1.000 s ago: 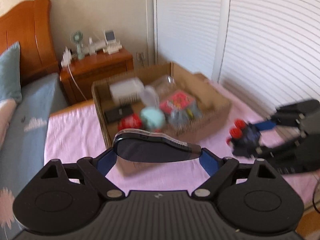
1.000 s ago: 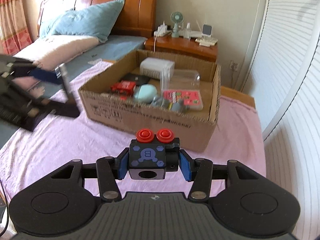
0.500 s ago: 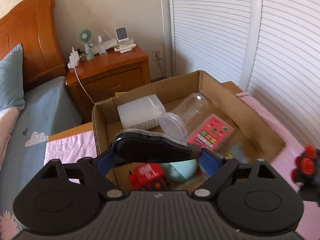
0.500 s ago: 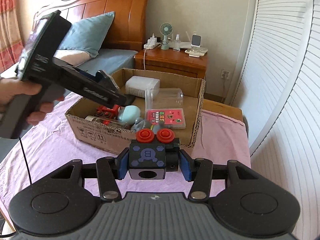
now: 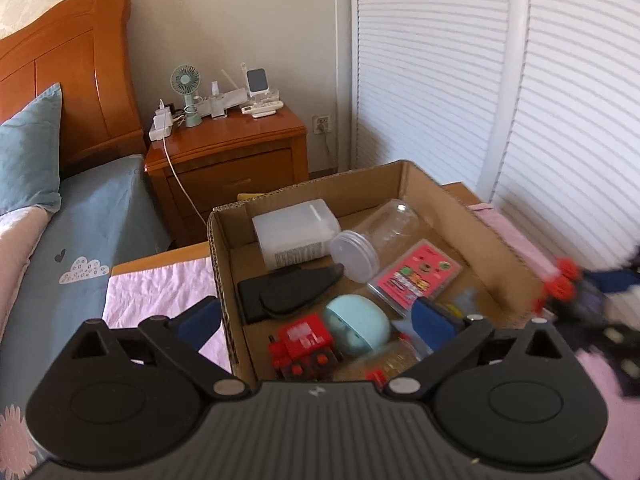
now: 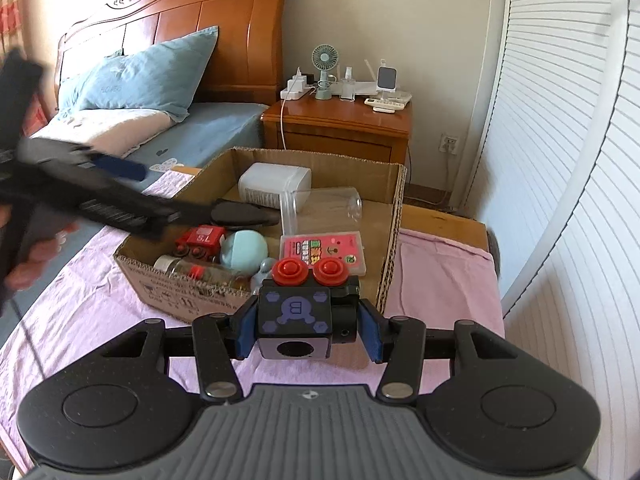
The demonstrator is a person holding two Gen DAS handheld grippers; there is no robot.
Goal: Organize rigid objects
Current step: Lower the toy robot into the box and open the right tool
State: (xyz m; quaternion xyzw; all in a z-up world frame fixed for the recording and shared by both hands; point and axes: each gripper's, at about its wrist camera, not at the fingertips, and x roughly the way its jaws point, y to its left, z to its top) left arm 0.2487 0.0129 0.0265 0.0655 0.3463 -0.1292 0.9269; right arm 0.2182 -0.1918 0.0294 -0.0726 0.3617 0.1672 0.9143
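My left gripper hangs over the near left corner of the cardboard box, its jaws opening with nothing gripped between them. A flat black case lies inside the box below it, beside a white container, a clear jar, a pink card pack, a pale blue round toy and a red toy. My right gripper is shut on a black cube toy with two red buttons, held just in front of the box's near wall.
The box sits on a pink cloth over the bed end. A wooden nightstand with a small fan and chargers stands behind it. White slatted doors close off the right side. A blue pillow lies by the headboard.
My left gripper moved forward over the box and let go of the black case, which now lies inside; its jaws spread wide. My right gripper carried the cube toy closer to the box.
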